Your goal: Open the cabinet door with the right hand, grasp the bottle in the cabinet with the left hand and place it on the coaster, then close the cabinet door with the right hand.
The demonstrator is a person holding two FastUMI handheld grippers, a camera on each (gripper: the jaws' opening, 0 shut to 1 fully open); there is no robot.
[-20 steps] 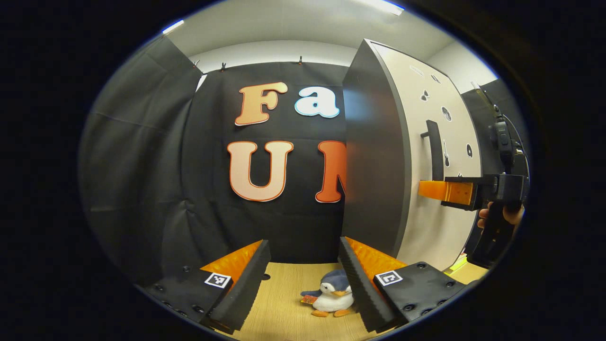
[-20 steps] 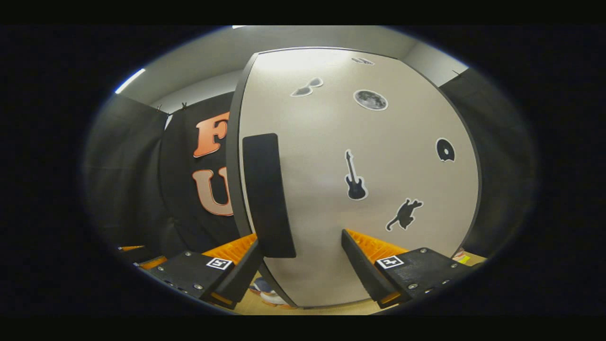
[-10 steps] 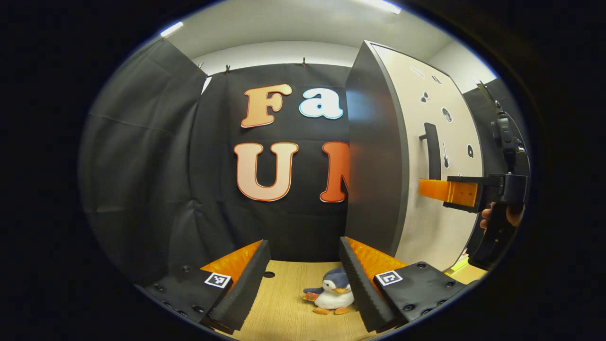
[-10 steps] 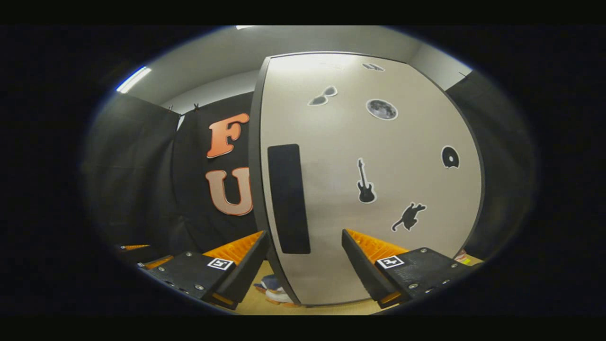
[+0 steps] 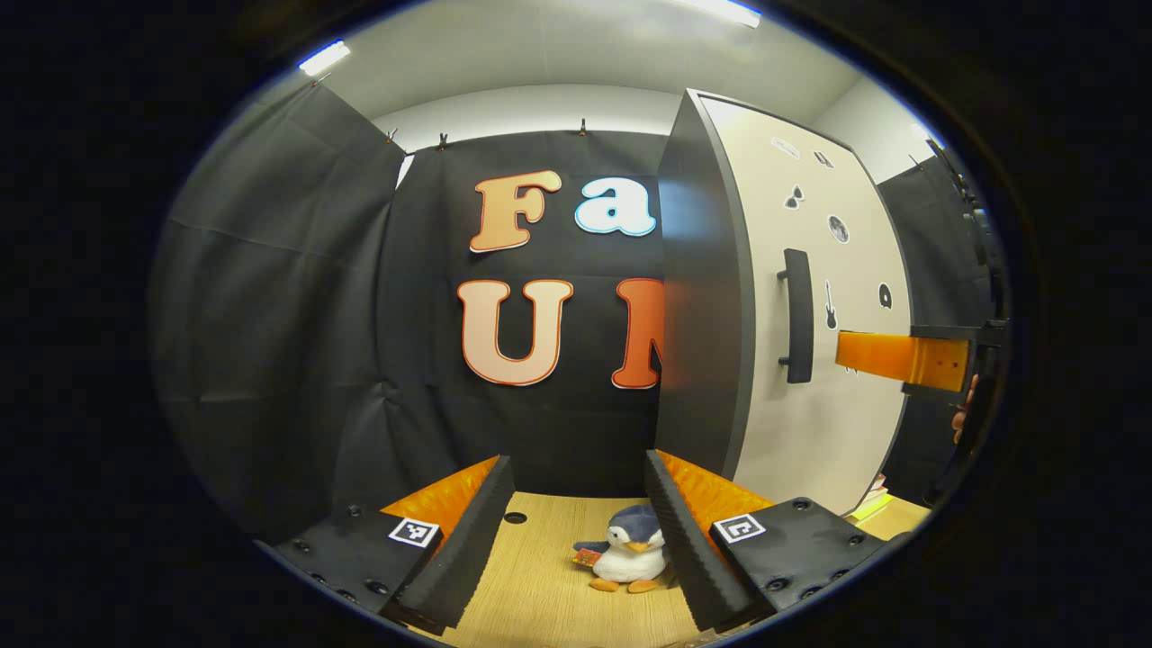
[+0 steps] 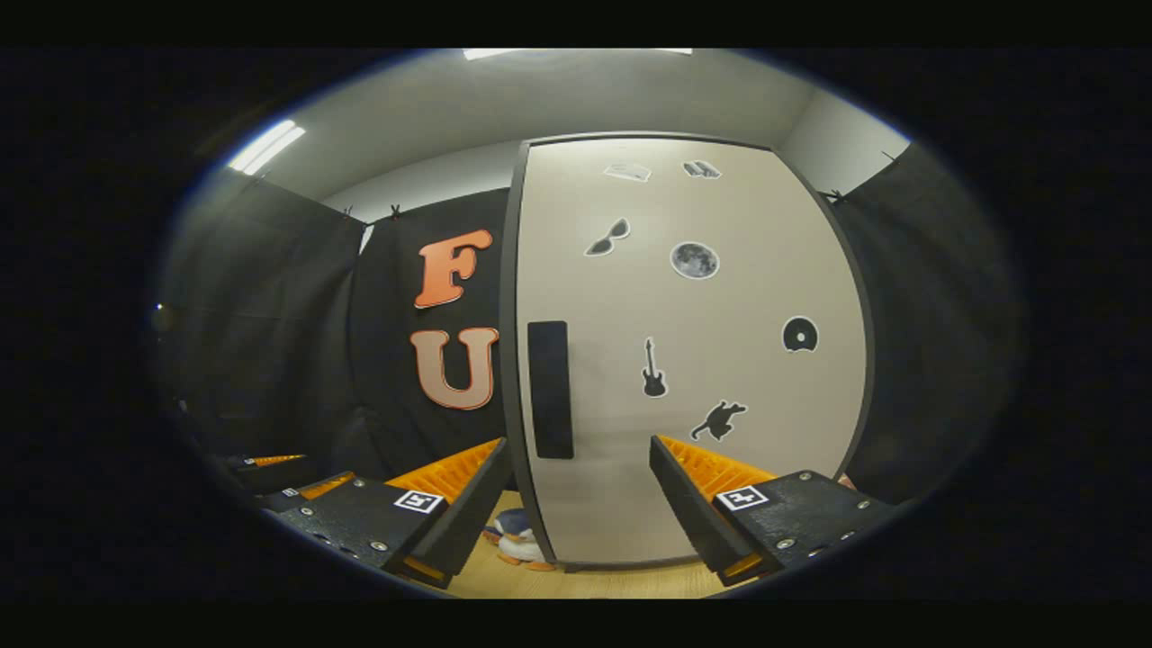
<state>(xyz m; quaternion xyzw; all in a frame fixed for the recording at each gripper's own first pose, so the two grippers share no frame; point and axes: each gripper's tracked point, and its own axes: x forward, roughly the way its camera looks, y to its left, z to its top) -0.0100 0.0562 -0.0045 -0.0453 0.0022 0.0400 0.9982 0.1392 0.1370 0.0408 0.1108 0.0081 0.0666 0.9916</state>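
The tall cabinet's beige door (image 6: 720, 297), stuck with small black stickers, stands shut in the right gripper view. Its black bar handle (image 6: 550, 389) runs upright near the left edge. My right gripper (image 6: 577, 443) faces the door from a short distance, open, with nothing between its fingers. In the left gripper view the cabinet (image 5: 711, 297) stands at the right with its dark side panel toward me. The handle (image 5: 796, 315) sticks out from the door, and the right gripper (image 5: 891, 358) hovers just right of it, clear of it. My left gripper (image 5: 576, 463) is open and empty above the wooden table (image 5: 531, 576).
A small plush penguin (image 5: 630, 558) sits on the table between the left gripper's fingers, close to the cabinet's foot, and peeks out in the right gripper view too (image 6: 515, 538). The left gripper (image 6: 270, 463) lies low at the far left there. Black cloth walls close the back and left.
My right gripper has drawn back from the door, so the door and handle look smaller and farther off. The left gripper has barely shifted. The door stays shut.
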